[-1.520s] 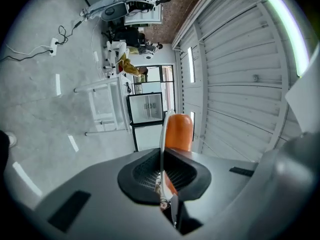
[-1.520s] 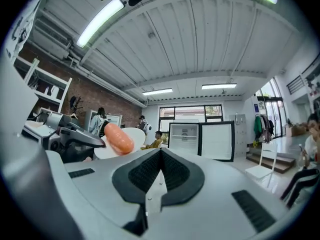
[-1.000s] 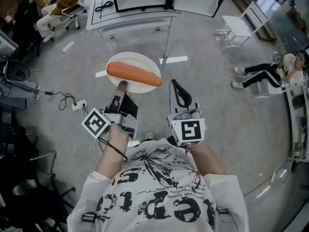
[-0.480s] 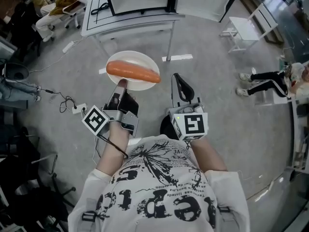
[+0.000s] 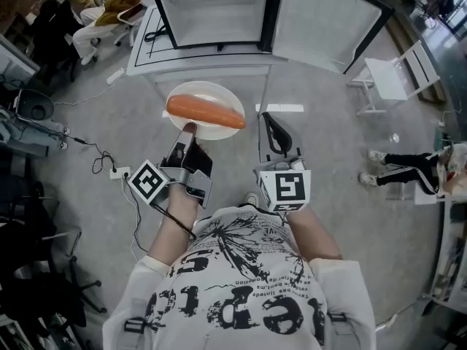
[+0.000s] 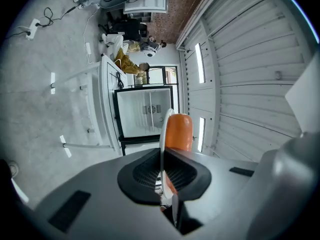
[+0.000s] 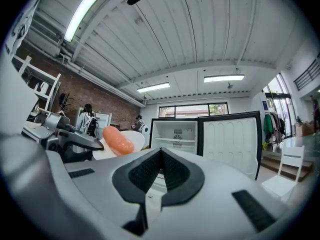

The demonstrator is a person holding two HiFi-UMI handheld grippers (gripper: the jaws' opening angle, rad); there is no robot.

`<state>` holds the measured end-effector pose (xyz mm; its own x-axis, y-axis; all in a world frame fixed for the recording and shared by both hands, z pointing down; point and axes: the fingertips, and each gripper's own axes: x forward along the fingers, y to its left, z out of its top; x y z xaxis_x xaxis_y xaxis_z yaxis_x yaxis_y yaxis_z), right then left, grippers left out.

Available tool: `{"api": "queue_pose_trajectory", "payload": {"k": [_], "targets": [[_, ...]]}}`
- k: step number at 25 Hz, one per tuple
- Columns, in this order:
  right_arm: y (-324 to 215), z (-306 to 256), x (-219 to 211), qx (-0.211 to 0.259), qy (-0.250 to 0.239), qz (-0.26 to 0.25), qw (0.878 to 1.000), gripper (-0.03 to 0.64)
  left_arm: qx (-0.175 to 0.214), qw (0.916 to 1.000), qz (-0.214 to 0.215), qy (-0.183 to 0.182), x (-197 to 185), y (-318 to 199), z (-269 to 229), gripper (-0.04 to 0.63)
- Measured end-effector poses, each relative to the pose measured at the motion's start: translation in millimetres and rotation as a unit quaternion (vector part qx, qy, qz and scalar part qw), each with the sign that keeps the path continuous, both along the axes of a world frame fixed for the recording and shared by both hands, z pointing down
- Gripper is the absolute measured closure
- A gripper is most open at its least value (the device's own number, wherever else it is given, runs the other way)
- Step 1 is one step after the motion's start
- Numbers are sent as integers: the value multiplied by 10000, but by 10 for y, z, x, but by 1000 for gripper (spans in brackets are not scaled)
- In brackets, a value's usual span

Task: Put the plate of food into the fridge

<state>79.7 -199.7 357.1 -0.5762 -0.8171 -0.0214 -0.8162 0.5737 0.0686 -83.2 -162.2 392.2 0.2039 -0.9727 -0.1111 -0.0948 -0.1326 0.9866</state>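
A white plate point(image 5: 222, 93) carries a long orange piece of food point(image 5: 205, 111). My left gripper point(image 5: 187, 129) is shut on the plate's near rim and holds it roughly level in the air. In the left gripper view the plate's edge point(image 6: 163, 129) runs between the closed pads, with the orange food point(image 6: 178, 132) beyond them. My right gripper point(image 5: 268, 118) is shut on nothing, just right of the plate. The open fridge point(image 5: 211, 6) stands ahead, its door point(image 5: 321, 20) swung out to the right. The right gripper view shows the fridge's white shelves point(image 7: 176, 134), the plate point(image 7: 134, 138) and the food point(image 7: 118, 140).
A white table point(image 5: 197, 53) holds the fridge, its legs on the grey floor. A white chair point(image 5: 390, 79) stands at the right, and a seated person's legs point(image 5: 398, 173) show further right. Cables and a power strip point(image 5: 117, 172) lie on the floor at the left.
The fridge and its table have come closer and lower in the head view as both grippers moved toward them. The left gripper's hold on the plate is unchanged.
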Motion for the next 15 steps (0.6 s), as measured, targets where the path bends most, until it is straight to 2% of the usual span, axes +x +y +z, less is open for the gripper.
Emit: {"api": "queue_pose_trajectory", "payload": {"k": [5, 11, 15], "targets": [[-442, 77, 142, -37, 20, -150, 9999, 617, 3, 9999, -150, -10, 148, -402, 16, 575], [-838, 106, 193, -235, -140, -233, 9994, 617, 13, 9994, -159, -317, 234, -774, -19, 575], [-1019, 164, 157, -303, -132, -227, 9992, 617, 15, 9996, -63, -288, 236, -984, 2, 575]]}}
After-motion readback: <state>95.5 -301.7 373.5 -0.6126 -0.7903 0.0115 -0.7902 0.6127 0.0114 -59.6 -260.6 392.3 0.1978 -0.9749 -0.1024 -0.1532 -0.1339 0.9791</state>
